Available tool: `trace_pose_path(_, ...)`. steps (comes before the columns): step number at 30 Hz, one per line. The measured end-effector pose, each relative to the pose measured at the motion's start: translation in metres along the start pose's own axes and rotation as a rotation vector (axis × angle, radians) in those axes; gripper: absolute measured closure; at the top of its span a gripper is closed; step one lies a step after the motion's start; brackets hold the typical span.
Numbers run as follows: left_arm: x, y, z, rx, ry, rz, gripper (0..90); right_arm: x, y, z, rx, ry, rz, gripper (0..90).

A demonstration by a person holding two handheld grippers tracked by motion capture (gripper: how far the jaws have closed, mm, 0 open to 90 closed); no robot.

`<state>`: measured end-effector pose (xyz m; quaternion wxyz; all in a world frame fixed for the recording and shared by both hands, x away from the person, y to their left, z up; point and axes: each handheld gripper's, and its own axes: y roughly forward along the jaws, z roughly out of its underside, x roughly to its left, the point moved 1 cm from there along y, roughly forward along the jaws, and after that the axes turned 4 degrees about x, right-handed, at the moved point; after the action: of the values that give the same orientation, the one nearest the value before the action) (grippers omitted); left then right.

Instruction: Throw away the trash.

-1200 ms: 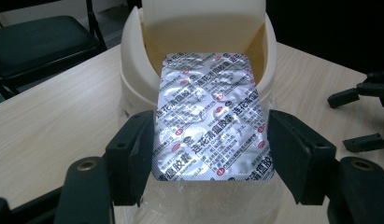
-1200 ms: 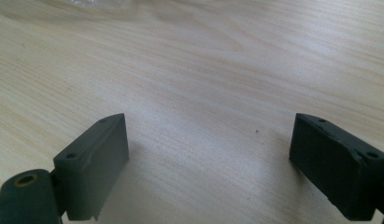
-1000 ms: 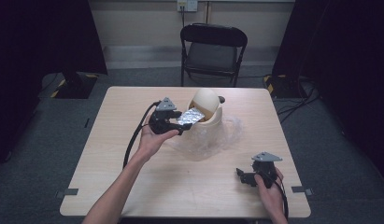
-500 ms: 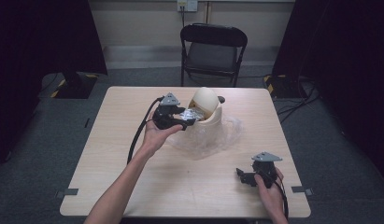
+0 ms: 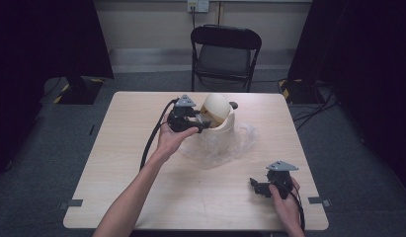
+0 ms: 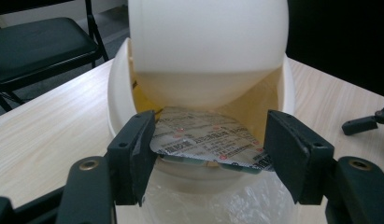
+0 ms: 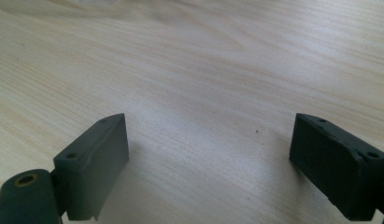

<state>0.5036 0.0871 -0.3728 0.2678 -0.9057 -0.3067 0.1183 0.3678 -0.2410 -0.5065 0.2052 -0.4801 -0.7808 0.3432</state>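
Blister pack (image 6: 206, 142), gripped between left gripper (image 6: 210, 156) jaws, has moved into the bin (image 5: 221, 118) mouth; right gripper (image 7: 208, 163) jaws rest open on the surface (image 5: 141, 113).

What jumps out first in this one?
The left gripper, mid-table, holds a silver pill sheet at the mouth of a cream bin with a tilted swing lid, standing on crinkled clear plastic. The right gripper rests open near the table's front right corner.

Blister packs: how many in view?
1. A silver blister pack is clamped in the left gripper at the mouth of the cream swing-lid bin. More may be hidden inside the bin.
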Motion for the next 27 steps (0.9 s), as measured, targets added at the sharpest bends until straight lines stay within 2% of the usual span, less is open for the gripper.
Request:
trace_pose_path(6,-0.001,0.002,-0.002,-0.014,-0.01,-0.026,36.2,0.0,0.0,0.0,0.0,-0.001,0.001,10.8)
trace_pose_path(8,-0.001,0.002,-0.002,-0.02,-0.002,-0.022,40.4,0.0,0.0,0.0,0.0,-0.001,0.001,10.8)
trace_pose_path(13,-0.002,0.003,-0.001,-0.011,-0.006,-0.028,32.8,0.0,0.0,0.0,0.0,0.0,0.001,10.8)
trace_pose_path(19,-0.001,0.001,0.001,-0.004,-0.01,-0.008,23.7,0.0,0.0,0.0,0.0,0.0,0.001,10.8)
trace_pose_path(22,0.0,-0.002,0.003,-0.019,-0.031,-0.001,17.5,0.0,0.0,0.0,-0.001,-0.001,0.001,10.8)
trace_pose_path(25,0.0,-0.008,0.005,-0.032,-0.035,0.009,16.1,0.0,0.0,0.0,0.0,0.0,0.001,10.8)
trace_pose_path(27,0.0,-0.012,0.007,-0.031,-0.032,-0.005,15.9,0.0,0.0,0.0,0.0,0.0,0.001,10.8)
